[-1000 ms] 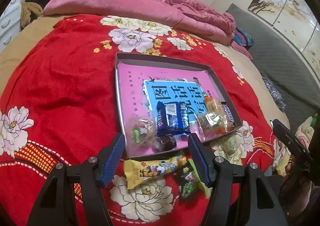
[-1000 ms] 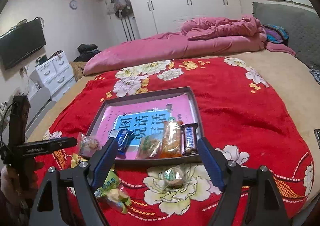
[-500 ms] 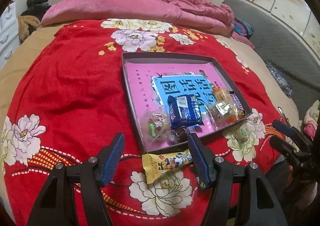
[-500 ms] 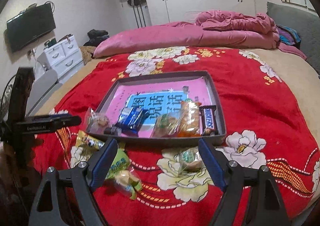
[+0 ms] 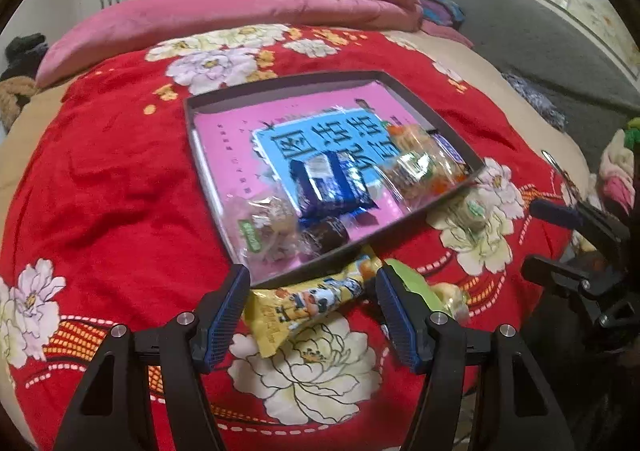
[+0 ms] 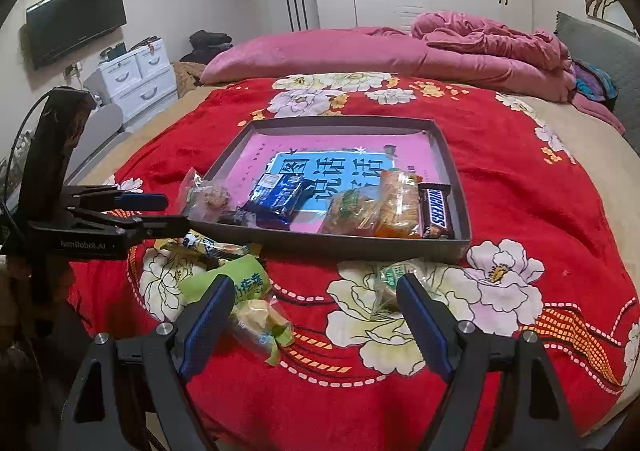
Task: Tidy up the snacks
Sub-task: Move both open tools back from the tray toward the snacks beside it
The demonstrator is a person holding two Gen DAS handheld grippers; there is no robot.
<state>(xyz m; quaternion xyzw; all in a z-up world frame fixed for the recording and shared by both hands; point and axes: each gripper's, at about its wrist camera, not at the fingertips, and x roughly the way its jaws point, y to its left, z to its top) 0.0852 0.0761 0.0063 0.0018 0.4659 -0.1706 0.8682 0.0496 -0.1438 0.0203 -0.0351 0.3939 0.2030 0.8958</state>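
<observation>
I counted six snacks in the tray (image 6: 440, 155): a clear bag (image 6: 208, 197) at its left corner, a small dark candy (image 6: 236, 217), a blue packet (image 6: 280, 193), two orange-tinted clear packs (image 6: 376, 207) and one Snickers bar (image 6: 437, 211) against the right wall. Four more lay loose on the red bedspread (image 6: 520, 179) just in front of the tray: one yellow packet (image 5: 308, 301), one green packet (image 6: 236, 279), one clear-wrapped yellow piece (image 6: 260, 321) and one round wrapped snack (image 6: 394, 275).

My left gripper (image 5: 312, 313) was spread wide with nothing between its fingers, which framed the yellow packet; half a second earlier that packet had sat nearer the right finger, and the view had since swung so the tray looked tilted. My right gripper (image 6: 316, 313) was also spread and empty, and it had dropped closer to the bedspread, its fingers now flanking the green packet and the round snack.
</observation>
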